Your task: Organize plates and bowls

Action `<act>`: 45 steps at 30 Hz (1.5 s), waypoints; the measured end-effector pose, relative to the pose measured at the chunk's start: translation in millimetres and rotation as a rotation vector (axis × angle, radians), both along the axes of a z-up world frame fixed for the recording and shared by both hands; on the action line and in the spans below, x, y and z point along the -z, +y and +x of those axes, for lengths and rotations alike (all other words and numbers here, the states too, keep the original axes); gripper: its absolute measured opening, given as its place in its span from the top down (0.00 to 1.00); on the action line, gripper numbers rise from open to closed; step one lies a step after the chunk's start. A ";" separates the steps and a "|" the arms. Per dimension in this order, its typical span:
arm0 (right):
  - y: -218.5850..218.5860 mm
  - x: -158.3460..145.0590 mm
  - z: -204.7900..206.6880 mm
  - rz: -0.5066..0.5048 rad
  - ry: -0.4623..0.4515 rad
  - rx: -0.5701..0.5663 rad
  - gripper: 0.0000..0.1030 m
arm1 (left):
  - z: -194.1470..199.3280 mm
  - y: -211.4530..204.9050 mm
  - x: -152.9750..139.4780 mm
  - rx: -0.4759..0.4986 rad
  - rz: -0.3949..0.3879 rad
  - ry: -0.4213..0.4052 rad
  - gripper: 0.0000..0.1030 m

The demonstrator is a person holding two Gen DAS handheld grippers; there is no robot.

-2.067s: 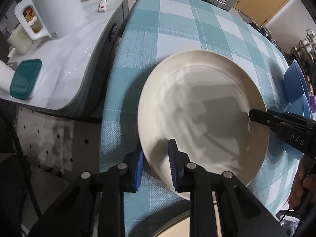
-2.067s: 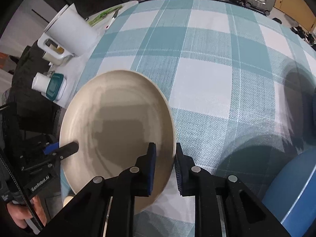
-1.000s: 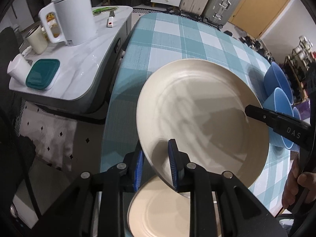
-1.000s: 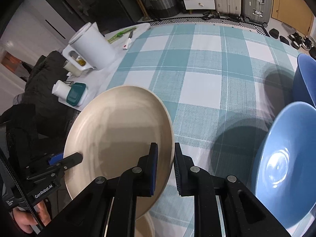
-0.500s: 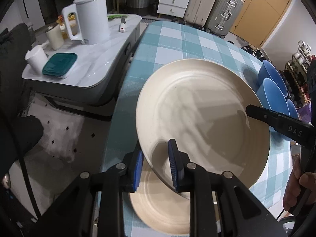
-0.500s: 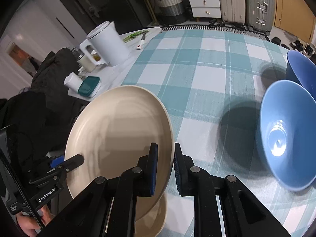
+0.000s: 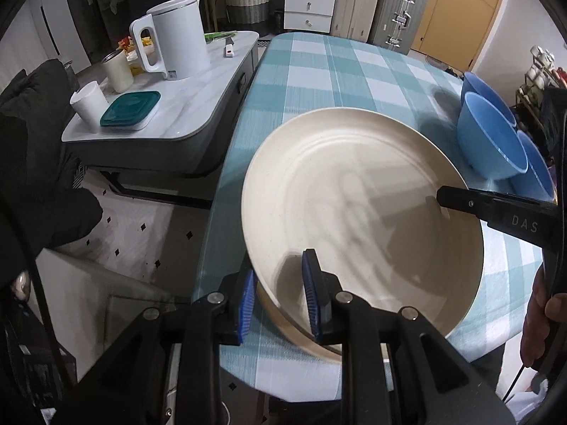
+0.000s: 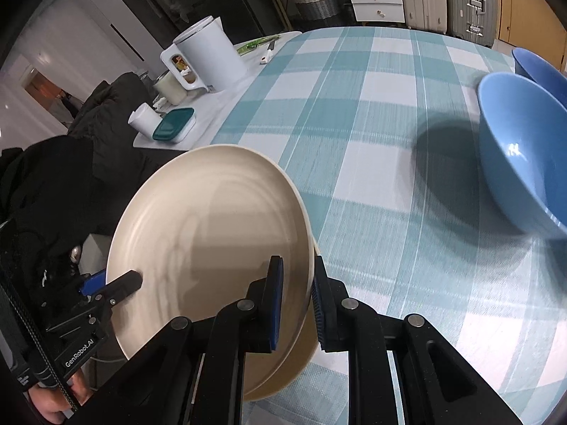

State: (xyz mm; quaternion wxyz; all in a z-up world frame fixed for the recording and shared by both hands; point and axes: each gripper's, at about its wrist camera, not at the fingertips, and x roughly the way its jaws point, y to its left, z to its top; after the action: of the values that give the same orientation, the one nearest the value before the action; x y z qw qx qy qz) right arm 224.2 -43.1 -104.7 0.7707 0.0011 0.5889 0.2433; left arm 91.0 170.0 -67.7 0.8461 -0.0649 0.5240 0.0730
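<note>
- You have the cream plate point(image 7: 361, 212) pinched between both tools: the left gripper point(image 7: 280, 294) clamps its near rim at the bottom centre of the left wrist view, and the right gripper point(image 8: 297, 294) clamps the opposite rim at the bottom centre of the right wrist view.
- The plate hangs tilted above the near edge of the checked table point(image 7: 319, 71), filling the centre-right of the left view.
- Under it, a second cream plate point(image 7: 301, 333) peeks out low in the frame, lying flat on the tablecloth; I judge that to be your stack.
- The step in hand reads as carrying the held plate over to set it on that lower one.
- Next, you need to level the plate, centre it over the lower rim, and bring it down evenly with both hands before letting either clamp go.
- Loosen the two clamps together; freeing one side first could tip or slide the plate towards the table edge.
- The blue bowls point(image 8: 521, 148) stand at the right of both views, well apart from the plates and untouched; they look like the later job.
</note>
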 end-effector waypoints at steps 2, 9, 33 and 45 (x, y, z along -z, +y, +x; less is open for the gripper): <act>0.9 5.8 -4.2 -0.006 0.000 -0.003 0.84 | -3.4 -1.2 4.6 -0.001 0.012 0.003 0.78; 4.2 13.1 -12.2 -0.043 -0.039 -0.021 0.84 | -11.6 -0.8 21.1 -0.016 0.001 0.011 0.78; 21.6 14.1 -35.5 -0.195 -0.199 -0.120 0.84 | -27.5 -19.4 44.6 -0.011 0.135 -0.051 0.70; 33.4 9.2 -41.8 -0.344 -0.268 -0.187 0.82 | -23.3 -28.0 49.7 0.042 0.218 -0.033 0.65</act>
State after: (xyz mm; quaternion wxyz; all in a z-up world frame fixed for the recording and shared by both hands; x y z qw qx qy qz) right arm 182.5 -9.7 -114.0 0.8049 -0.2171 0.5118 0.2076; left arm 67.7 142.0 -117.4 0.8579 0.0372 0.5003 0.1107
